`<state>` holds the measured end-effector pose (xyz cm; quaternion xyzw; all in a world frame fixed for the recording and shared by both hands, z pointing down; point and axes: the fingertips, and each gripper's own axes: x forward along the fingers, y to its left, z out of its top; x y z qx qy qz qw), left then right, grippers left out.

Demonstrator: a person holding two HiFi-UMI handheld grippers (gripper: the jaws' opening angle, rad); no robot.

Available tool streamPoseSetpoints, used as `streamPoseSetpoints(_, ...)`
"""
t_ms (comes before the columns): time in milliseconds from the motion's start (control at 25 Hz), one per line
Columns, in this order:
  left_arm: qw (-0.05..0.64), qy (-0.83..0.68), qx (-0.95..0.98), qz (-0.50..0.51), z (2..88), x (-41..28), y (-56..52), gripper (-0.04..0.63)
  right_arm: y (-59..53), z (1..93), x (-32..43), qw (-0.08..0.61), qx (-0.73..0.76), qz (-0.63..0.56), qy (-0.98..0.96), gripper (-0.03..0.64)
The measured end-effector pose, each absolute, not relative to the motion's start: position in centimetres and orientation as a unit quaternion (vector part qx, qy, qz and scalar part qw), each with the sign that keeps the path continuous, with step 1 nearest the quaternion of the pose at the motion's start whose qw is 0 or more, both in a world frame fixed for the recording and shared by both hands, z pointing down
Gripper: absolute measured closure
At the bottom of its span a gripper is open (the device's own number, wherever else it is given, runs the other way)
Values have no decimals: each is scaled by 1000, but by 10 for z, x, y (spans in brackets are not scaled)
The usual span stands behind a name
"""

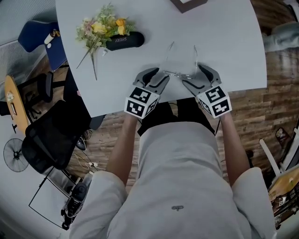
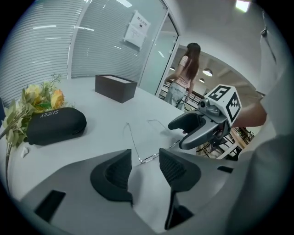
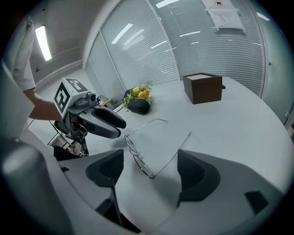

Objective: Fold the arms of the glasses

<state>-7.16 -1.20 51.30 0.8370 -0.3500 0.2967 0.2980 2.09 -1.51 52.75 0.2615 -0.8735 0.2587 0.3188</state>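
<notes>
Thin wire-framed glasses (image 1: 180, 70) lie on the white table (image 1: 224, 42) near its front edge, both arms spread and pointing away from me. My left gripper (image 1: 155, 76) stands open at the frame's left end; in the left gripper view the hinge corner (image 2: 143, 159) lies on the table just beyond the open gripper (image 2: 144, 169), untouched. My right gripper (image 1: 198, 77) is open at the right end. In the right gripper view the lenses (image 3: 139, 158) and one arm (image 3: 177, 150) lie ahead of the open gripper (image 3: 151, 172), with no pad on them.
A black glasses case (image 1: 125, 41) and a bunch of yellow flowers (image 1: 100, 28) lie at the table's back left. A brown box (image 1: 187, 3) sits at the far edge. The table's front edge runs just under both grippers. Office chairs (image 1: 51, 135) stand at the left.
</notes>
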Motion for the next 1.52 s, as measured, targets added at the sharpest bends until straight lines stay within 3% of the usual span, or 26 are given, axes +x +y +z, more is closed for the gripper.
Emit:
streamPoseSetpoints(680,324,-344,832,290,530,-66,-14,416,-17,538,22,326,265,264,-868,304)
streamPoseSetpoints(1520,324,-340,834,289,529,-63,-17,416,-11,533,6,357,196,215,-888,423)
